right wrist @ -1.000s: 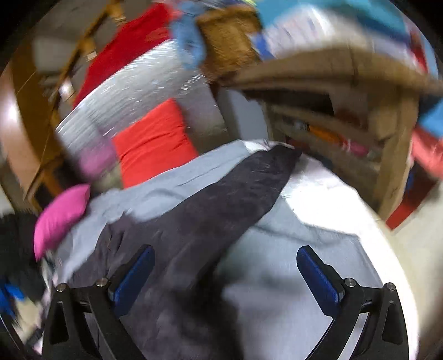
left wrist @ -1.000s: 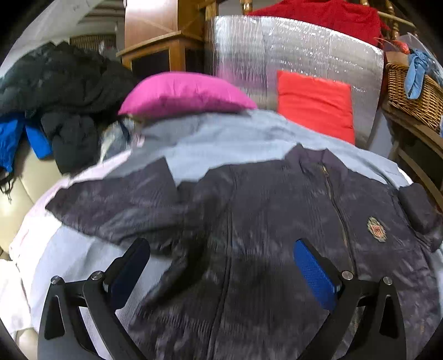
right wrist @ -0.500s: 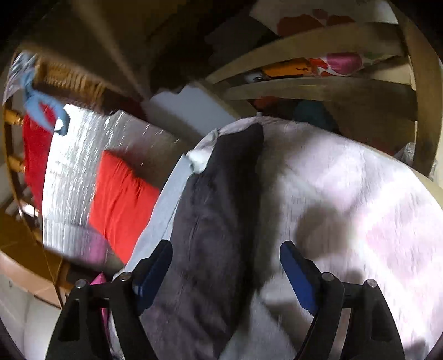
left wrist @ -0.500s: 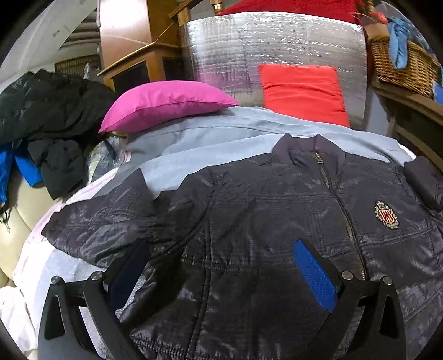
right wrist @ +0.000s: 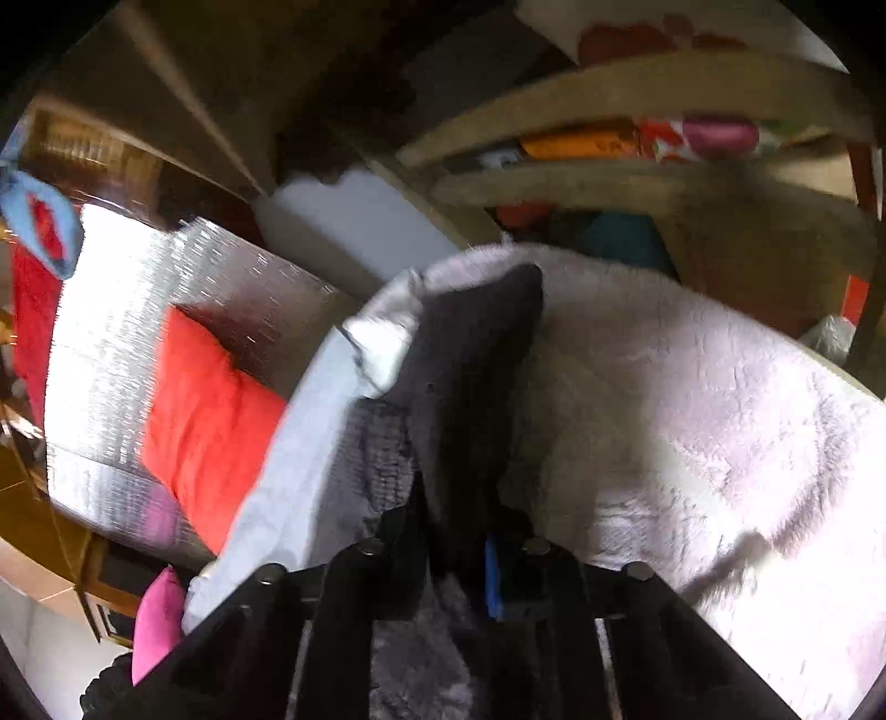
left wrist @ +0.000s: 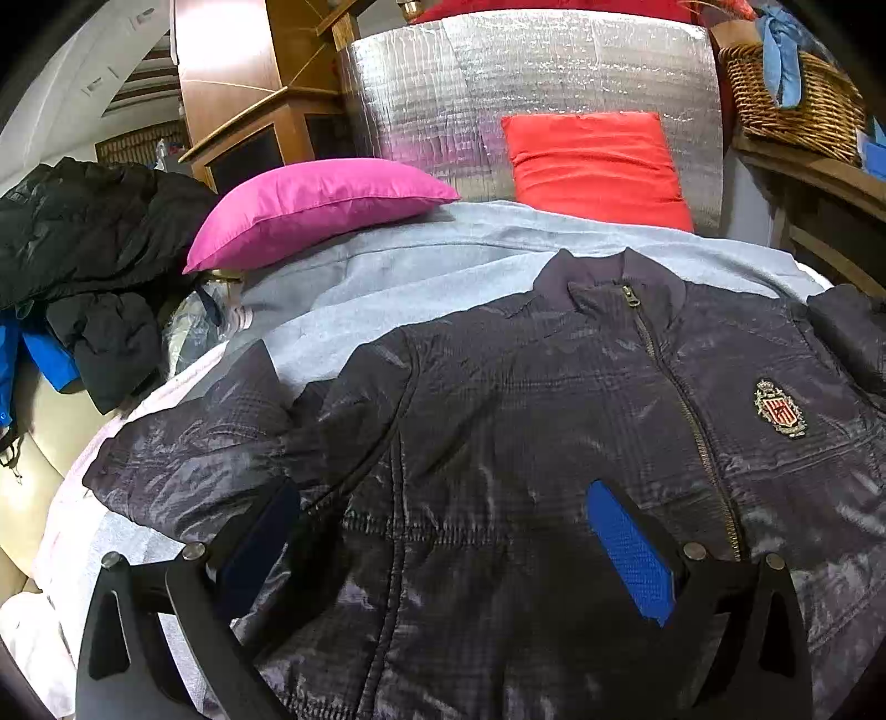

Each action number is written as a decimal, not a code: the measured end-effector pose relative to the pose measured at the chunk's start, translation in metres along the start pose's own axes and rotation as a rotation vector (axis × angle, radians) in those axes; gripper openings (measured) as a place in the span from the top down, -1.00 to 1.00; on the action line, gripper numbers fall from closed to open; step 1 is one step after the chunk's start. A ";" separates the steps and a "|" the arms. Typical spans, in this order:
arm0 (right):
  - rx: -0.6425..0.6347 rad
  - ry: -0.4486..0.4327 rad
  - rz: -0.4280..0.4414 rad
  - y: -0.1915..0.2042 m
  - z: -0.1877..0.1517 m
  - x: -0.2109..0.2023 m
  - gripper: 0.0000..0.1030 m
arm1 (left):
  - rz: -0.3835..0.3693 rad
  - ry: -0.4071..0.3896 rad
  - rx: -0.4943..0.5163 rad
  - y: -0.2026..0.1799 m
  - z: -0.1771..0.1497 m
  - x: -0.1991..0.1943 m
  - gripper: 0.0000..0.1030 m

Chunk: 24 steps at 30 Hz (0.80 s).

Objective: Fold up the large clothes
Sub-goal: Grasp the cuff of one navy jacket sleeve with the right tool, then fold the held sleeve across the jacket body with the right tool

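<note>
My right claw (right wrist: pixel 454 559) has just closed and now pinches the dark sleeve (right wrist: pixel 470 360) of the jacket (left wrist: pixel 554 443), so the first fold can start. My left claw (left wrist: pixel 443 548) hangs wide open over the jacket's front, gripping nothing. The jacket lies flat on the bed (left wrist: pixel 415 260). Far right, a wicker basket (left wrist: pixel 797 105) holds a blue cloth (left wrist: pixel 781 50).

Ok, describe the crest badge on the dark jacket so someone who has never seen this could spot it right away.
A dark quilted jacket lies spread face up on the pale blue blanket. Beside its zipper, on the chest, sits a small embroidered crest badge. Its red and gold shield is the only bright mark on the jacket.
</note>
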State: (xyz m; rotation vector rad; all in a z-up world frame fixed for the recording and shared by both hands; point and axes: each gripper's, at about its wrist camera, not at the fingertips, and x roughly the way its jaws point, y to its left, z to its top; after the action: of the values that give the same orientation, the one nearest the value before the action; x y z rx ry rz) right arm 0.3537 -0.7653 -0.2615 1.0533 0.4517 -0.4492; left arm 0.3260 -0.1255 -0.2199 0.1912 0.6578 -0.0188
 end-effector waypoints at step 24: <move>-0.099 0.052 0.337 0.142 -0.153 -0.123 0.60 | -0.009 -0.071 -0.127 0.067 -0.017 -0.054 -1.00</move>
State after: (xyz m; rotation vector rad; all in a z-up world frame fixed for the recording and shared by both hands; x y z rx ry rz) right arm 0.3099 -0.5513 -0.1562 1.0233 0.3305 -0.0994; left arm 0.2780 -0.0594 -0.1883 0.0652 0.5865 0.0079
